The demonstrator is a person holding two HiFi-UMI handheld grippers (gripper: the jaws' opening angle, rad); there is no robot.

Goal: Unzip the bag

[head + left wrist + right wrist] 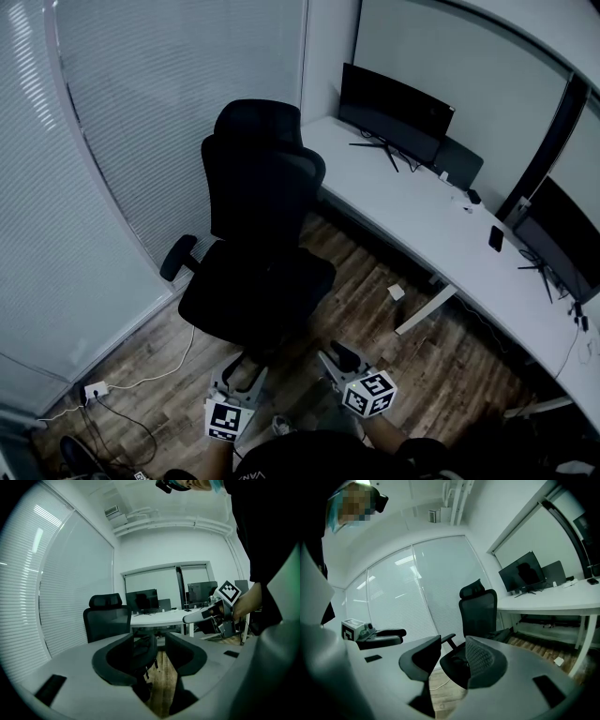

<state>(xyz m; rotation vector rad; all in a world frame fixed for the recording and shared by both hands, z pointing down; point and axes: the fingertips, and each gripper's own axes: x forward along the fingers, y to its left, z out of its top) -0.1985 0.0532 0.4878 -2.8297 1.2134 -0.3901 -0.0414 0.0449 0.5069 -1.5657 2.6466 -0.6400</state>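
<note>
The left gripper (159,645) is released: its two dark jaws stand apart with only floor and chair showing between them. The right gripper (453,644) is likewise slack, jaws spread and nothing between its pads. In the head view both sit low at the bottom edge, side by side, marker cubes towards the person and jaws aimed at the chair ahead.

Under them is a wooden plank floor (375,314). To the left a white power strip (94,389) lies by the wall, and a pale cable (173,366) runs from it towards the chair base. A small white object (397,292) sits on the boards near a desk leg.

Just beyond the grippers stands a black office chair (262,169), its seat towards the person and its headrest on the far side. A dark mass (258,286) covers the seat, black on black. The left gripper view shows small tabs dangling from it, but I cannot tell whether it is the bag.

Past the chair a long white desk (412,202) curves off to the right. It carries a dark monitor (394,117), a second monitor (562,239) further right, and a small dark flat thing (495,238) between them. Pale slatted blinds (169,94) fill the left wall
</note>
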